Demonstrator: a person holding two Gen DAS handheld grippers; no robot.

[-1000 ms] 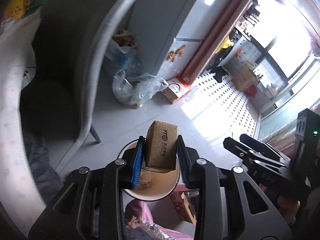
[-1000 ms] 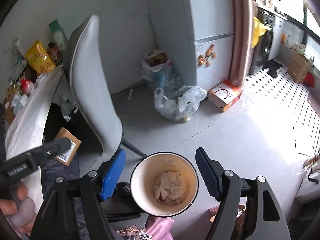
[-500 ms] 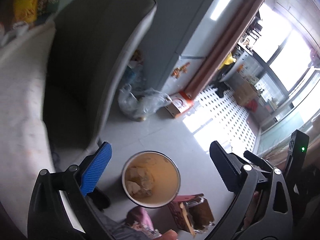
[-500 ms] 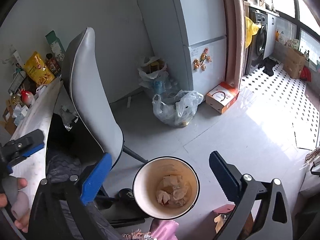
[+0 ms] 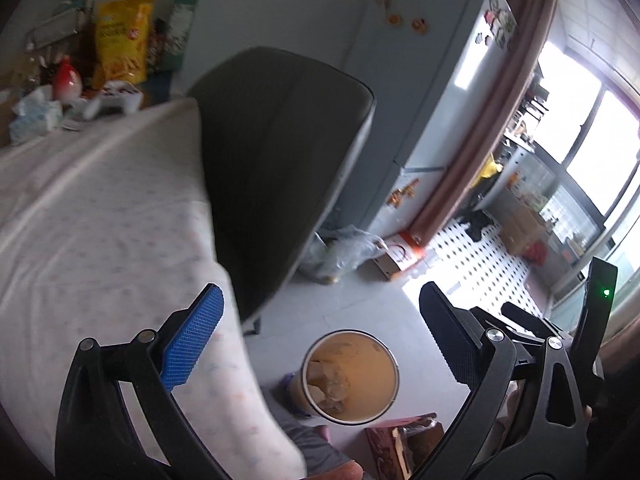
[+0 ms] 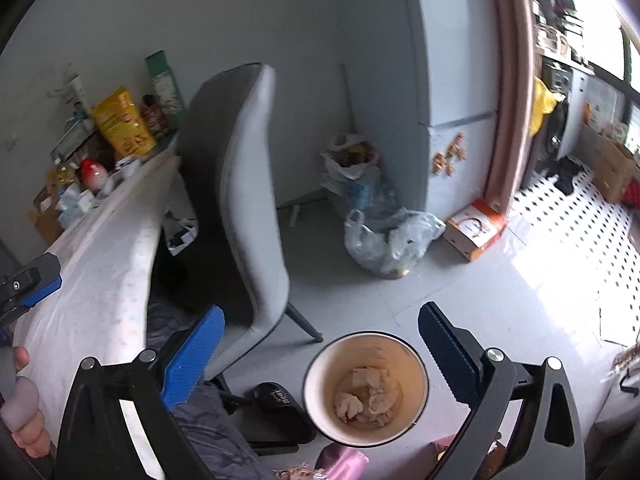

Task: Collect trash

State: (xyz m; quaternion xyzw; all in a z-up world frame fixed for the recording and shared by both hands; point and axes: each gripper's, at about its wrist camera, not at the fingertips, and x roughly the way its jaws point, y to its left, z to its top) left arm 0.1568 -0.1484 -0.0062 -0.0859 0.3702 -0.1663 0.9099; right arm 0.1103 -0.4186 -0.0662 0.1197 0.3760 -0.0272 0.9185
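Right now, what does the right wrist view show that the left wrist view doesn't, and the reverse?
Only the right wrist view shows the black slipper beside the bin and the second bag against the wall. Only the left wrist view shows the fridge's upper door with magnets and the white game controller. Both show the bin with crumpled trash inside, the grey chair, the yellow snack bag, and open, empty jaws.
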